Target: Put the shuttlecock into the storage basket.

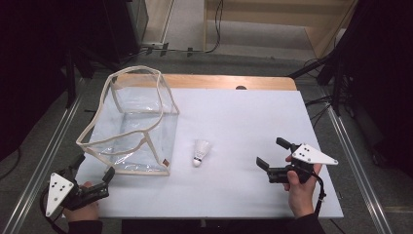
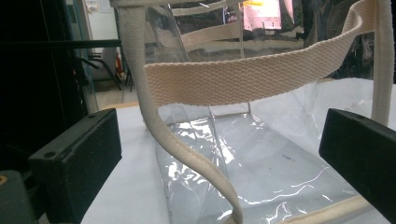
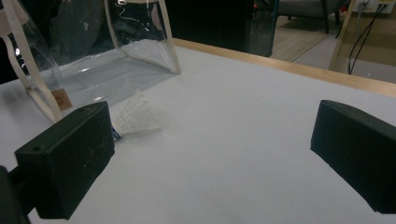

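Observation:
A clear plastic bag (image 1: 131,122) with cream webbing trim and handles stands open on the left of the white table (image 1: 243,112). A white shuttlecock (image 1: 200,152) lies on its side just right of the bag, cork toward the front. My left gripper (image 1: 95,165) is open at the bag's front left corner. In the left gripper view its jaws stand wide apart (image 2: 219,140), with the bag's strap (image 2: 233,79) and clear wall (image 2: 271,163) close ahead. My right gripper (image 1: 271,152) is open and empty, right of the shuttlecock (image 3: 137,116), pointing toward it and the bag (image 3: 93,60).
A wooden table edge (image 1: 219,82) runs along the back. Metal frame rails (image 1: 44,161) flank both sides. Cables (image 1: 214,29) lie on the floor behind, and dark equipment stands at the back left and right. Open white surface lies between the shuttlecock and my right gripper.

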The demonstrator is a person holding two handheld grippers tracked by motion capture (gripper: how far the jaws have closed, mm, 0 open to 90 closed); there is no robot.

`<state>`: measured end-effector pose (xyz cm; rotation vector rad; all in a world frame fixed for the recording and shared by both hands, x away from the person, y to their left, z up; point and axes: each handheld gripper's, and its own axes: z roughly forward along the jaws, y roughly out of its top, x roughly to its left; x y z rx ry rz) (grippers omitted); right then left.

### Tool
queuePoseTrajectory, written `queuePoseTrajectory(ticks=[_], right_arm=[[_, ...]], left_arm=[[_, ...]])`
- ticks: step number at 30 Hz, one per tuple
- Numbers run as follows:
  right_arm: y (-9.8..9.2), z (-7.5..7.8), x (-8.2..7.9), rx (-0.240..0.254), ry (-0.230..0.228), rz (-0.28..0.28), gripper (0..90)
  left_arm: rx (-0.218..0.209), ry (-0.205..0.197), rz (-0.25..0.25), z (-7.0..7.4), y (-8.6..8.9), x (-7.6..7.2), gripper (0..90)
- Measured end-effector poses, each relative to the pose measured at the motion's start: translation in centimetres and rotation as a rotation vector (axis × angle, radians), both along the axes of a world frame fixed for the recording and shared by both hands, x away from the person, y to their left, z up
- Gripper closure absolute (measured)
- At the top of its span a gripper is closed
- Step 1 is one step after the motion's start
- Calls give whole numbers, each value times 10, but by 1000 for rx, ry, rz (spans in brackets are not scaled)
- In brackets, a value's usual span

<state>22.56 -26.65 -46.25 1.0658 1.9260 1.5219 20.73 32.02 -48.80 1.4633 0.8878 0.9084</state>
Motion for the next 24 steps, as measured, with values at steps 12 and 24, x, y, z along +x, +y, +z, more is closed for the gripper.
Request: queuePoseTrajectory(ticks=[12,24], right_arm=[[17,3,5,-9,-1,36,0],[31,6,9,-11,-2,65,0]], left_arm=[[-1,-1,-2,0,0,0,0],[-2,-1,-2,0,0,0,0]])
